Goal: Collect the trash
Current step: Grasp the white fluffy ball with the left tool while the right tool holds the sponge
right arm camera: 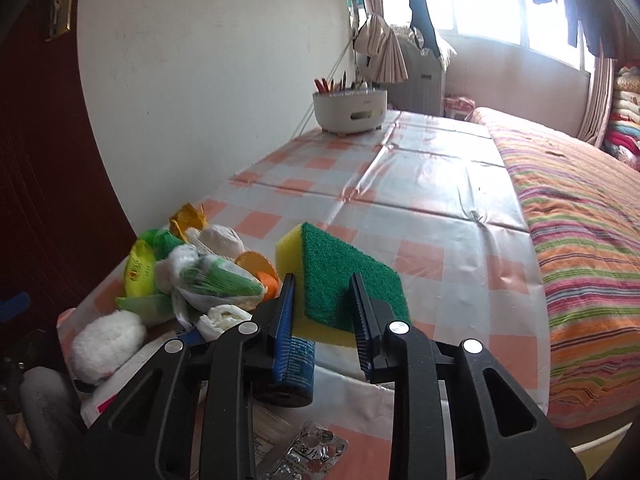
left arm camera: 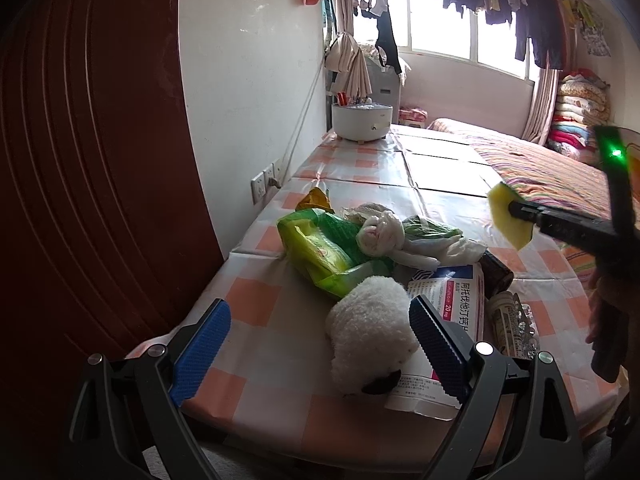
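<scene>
Gripping a spongy yellow-green sponge (right arm camera: 340, 284), right gripper (right arm camera: 326, 304) pinches firmly.

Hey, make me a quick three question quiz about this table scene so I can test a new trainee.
1. True or false: the right claw is shut on the sponge.
2. Which is nearest the open left claw: A) the white fluffy ball, B) the white pen holder, C) the striped bedspread?
3. Fill in: the sponge's scouring side is ____.

Key: 1 true; 2 A; 3 green.
</scene>
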A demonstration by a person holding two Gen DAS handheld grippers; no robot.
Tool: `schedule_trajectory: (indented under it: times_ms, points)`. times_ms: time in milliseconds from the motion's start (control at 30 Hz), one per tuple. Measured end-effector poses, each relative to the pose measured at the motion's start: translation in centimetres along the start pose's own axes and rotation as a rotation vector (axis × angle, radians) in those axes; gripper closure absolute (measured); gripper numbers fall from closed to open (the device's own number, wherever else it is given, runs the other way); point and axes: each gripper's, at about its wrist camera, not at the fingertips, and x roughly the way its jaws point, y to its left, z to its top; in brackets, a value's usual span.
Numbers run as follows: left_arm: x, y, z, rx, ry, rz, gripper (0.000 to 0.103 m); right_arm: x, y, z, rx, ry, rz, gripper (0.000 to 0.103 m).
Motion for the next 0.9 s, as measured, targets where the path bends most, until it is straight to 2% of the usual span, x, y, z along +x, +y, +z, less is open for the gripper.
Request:
schedule_trajectory:
  times_ms: [233,500,633,667,700,767,900]
  points:
    - [2.1,-0.6,0.1,0.003,0.067,-0.087,0.015,-3.2,0.5,-0.3,0.013,-0.068,0.027,0.077]
    - [6.1,-2.1,0.5,0.031,0.162,-0.073,0.015,-4.6,0.6,-0.8,0.009,-0.093,0.034,0.077]
    - [7.3,-2.5,0.4,0.055,0.177,-0.053,0.015,-5.0,0.2,-0.9,0.018,-0.105,0.037,0.077]
    - [7.7,-2.6,0.3,0.065,0.187,-0.051,0.020,-5.3,0.1,-1.0,0.022,-0.110,0.036,0.077]
    - [8.0,-2.6,0.2,0.067,0.194,-0.054,0.034,-5.4,-0.1,-1.0,0.025,-0.112,0.038,0.077]
    - [8.5,-2.3,0.0,0.049,0.217,-0.075,0.054,-5.9,-0.3,-1.1,0.027,-0.123,0.031,0.077]
    - [8.3,-2.3,0.0,0.056,0.189,-0.067,0.058,-6.8,-0.8,-1.3,0.035,-0.142,0.020,0.077]
